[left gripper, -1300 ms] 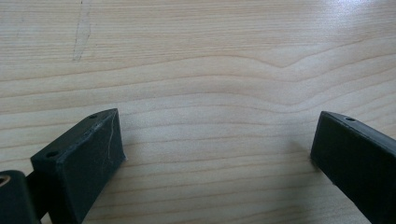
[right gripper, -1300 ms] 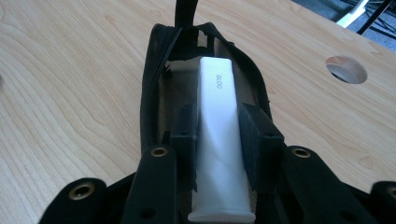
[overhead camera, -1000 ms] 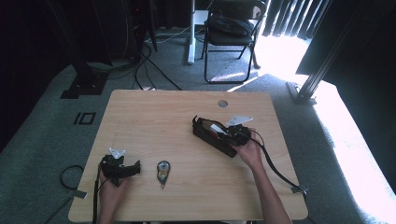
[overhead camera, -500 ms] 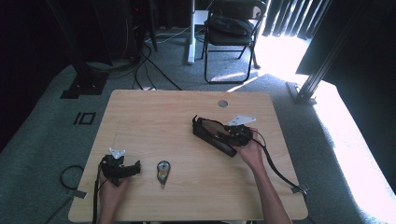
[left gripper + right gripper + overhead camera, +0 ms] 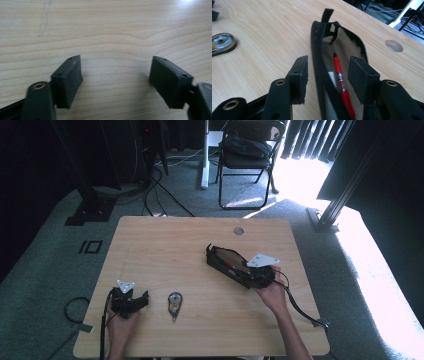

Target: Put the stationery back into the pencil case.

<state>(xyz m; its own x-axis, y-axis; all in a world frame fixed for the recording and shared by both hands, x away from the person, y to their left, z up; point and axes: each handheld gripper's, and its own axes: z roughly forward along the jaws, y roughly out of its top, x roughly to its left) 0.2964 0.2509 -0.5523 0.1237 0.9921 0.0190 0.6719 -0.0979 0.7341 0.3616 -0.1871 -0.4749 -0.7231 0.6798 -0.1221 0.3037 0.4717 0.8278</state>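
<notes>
Since the earlier frame the right gripper (image 5: 250,276) had edged along the counter (image 5: 165,245), its jaws just widening, spread astride the open pencil case (image 5: 329,62) with its red pen (image 5: 339,75) inside; left gripper (image 5: 131,301) jaws, just narrowing, stood apart, empty.
</notes>
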